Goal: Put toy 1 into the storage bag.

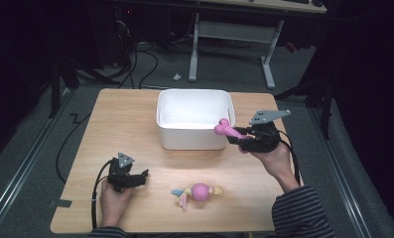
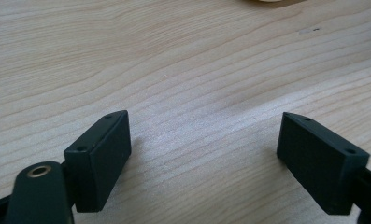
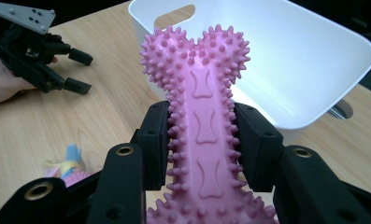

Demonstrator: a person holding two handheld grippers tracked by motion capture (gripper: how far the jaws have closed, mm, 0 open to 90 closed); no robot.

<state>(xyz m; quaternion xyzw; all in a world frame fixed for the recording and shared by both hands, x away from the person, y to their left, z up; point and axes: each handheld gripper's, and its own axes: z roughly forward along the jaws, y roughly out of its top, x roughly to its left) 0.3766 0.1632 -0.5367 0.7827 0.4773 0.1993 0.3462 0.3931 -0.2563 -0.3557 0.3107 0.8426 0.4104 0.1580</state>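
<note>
Roughly halfway: right tongs (image 1: 240, 135) pinch the pink spiky bone toy (image 1: 227, 128) by its shaft, held at the white bin (image 1: 194, 136)'s right rim, not yet dropped in, while the pink ball rope toy (image 1: 199, 192) lies on the table (image 1: 110, 119) w/ left tongs (image 1: 144, 177) spread, idle nearby.

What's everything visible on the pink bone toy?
The pink bone toy looks like soft rubber: a flat shaft with three small bone shapes embossed along it, rows of short nubs down both edges, and spiky rounded lobes at the end. The right gripper is shut on its shaft, a pad on each side. It is lifted clear of the table, lobed end pointing toward the white bin, over the bin's near right corner in the high view.
</note>
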